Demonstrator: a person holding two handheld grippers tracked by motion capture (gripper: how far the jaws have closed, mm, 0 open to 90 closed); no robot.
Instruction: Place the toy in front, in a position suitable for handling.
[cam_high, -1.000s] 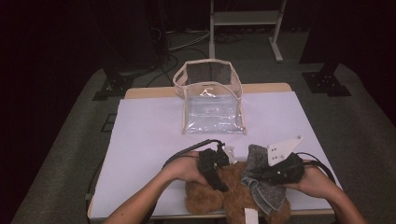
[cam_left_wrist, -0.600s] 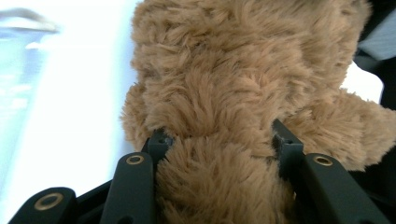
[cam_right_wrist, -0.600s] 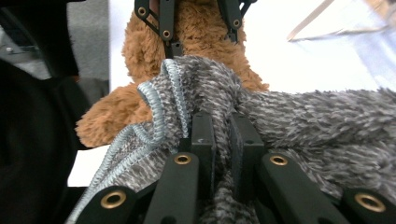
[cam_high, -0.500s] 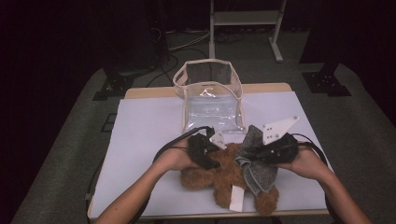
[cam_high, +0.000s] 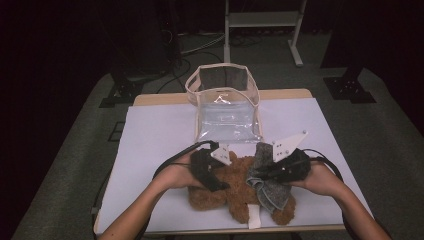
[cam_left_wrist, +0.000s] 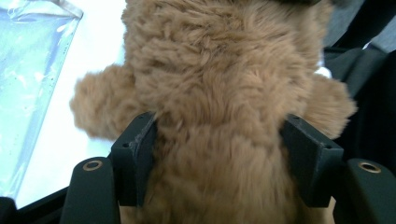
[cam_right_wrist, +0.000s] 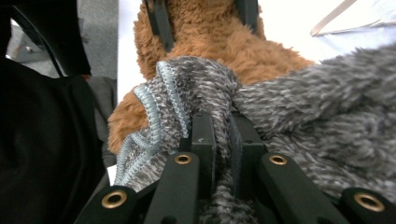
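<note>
A brown teddy bear (cam_high: 227, 182) lies on the white table (cam_high: 155, 135) near its front edge. My left gripper (cam_high: 218, 183) reaches over it from the left. In the left gripper view the bear's furry body (cam_left_wrist: 219, 93) bulges between the jaws of my left gripper (cam_left_wrist: 219, 140), and both pads (cam_left_wrist: 137, 149) touch the fur. These jaws have just been opening around the bear. My right gripper (cam_high: 261, 176) is shut on a fold of a grey knitted garment (cam_high: 270, 192) draped over the bear's right side. The right gripper (cam_right_wrist: 222, 126) pinches the grey knit (cam_right_wrist: 317, 107) in front of the bear (cam_right_wrist: 219, 37).
A clear plastic bag (cam_high: 227, 112) with a beige rim stands open at the middle back of the table, just beyond the bear. Its clear wall (cam_left_wrist: 28, 70) is close on the left in the left gripper view. Black cables trail from both grippers.
Both hands, the bear and the grey garment have moved away from the table's near edge toward the clear bag. The left gripper has shifted left along the bear.
</note>
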